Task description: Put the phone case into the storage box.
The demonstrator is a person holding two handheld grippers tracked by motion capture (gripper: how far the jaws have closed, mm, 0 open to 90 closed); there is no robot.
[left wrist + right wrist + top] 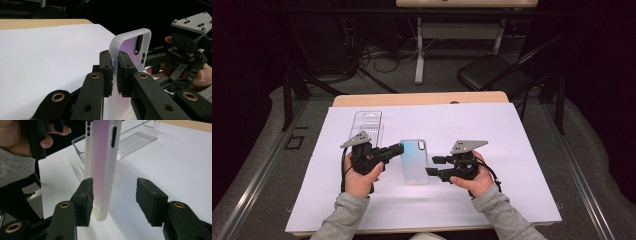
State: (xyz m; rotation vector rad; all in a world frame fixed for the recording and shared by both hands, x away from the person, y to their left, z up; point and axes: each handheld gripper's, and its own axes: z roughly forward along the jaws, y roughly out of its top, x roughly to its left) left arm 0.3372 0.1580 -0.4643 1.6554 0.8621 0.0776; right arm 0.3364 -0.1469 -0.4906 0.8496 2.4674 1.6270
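Phone case (414, 161): clamped at one edge by left hand-held gripper (398, 150); right hand-held gripper (432, 165) open, pads apart around opposite edge. Risk, judged: single-edge hold lets case twist or slip onto tabletop (522, 165).

one phone case (414, 161), one clear package (367, 125), two tongs (401, 149)
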